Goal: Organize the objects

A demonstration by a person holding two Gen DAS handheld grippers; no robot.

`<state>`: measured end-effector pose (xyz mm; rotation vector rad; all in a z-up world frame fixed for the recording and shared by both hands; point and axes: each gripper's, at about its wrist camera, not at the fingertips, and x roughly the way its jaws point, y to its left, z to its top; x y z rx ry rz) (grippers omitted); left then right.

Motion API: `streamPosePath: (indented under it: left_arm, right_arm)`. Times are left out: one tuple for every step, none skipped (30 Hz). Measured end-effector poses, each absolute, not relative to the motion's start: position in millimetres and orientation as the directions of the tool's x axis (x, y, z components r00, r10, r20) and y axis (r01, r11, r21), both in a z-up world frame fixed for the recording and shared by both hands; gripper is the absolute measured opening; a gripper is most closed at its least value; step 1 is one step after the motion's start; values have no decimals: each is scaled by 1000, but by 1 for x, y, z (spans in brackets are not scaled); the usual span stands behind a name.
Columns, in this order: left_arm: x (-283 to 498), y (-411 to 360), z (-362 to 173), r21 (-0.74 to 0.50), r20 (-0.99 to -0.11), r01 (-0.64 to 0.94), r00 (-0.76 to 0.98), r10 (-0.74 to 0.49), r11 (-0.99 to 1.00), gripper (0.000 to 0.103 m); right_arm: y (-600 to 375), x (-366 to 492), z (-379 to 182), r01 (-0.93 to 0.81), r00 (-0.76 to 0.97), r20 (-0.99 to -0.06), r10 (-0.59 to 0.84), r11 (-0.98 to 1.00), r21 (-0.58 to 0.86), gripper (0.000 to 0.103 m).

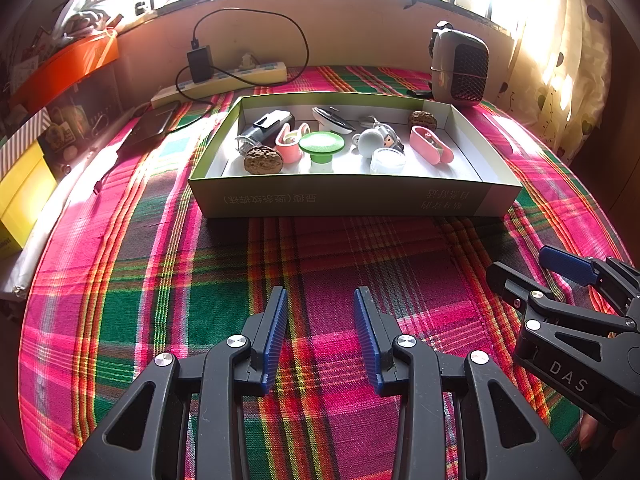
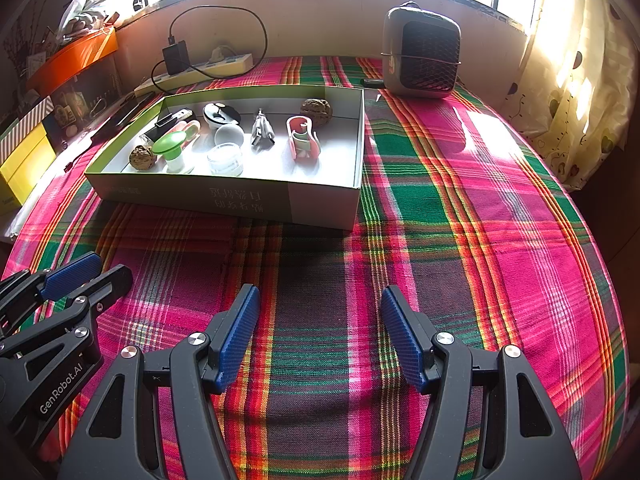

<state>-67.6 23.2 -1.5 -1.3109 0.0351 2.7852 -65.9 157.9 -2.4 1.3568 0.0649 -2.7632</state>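
A shallow green-and-white cardboard box (image 1: 352, 198) (image 2: 224, 200) stands on the plaid cloth. In it lie several small items: two walnuts (image 1: 263, 160) (image 2: 316, 111), a green-capped bottle (image 1: 321, 148) (image 2: 170, 150), a pink clip (image 1: 430, 145) (image 2: 302, 138), a clear round jar (image 1: 387, 160) (image 2: 225, 159), a grey ball (image 1: 370, 142) and a black device (image 1: 266, 124). My left gripper (image 1: 321, 292) is open and empty, above the cloth in front of the box. My right gripper (image 2: 320, 292) is open and empty, to the front right of the box.
A grey fan heater (image 1: 460, 66) (image 2: 420, 52) stands at the back right. A power strip with a black adapter (image 1: 224, 78) (image 2: 196, 68) lies at the back. Yellow and orange boxes (image 1: 20, 196) line the left. A curtain (image 2: 572, 80) hangs on the right.
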Motion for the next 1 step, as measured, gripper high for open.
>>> streamPosePath:
  left_arm:
    - [-68,24,-2,-6,-771,-67,-636,47,-998,33]
  right_arm:
    - [158,-66,-2,75,-610,-792,-38,-997,-10,64]
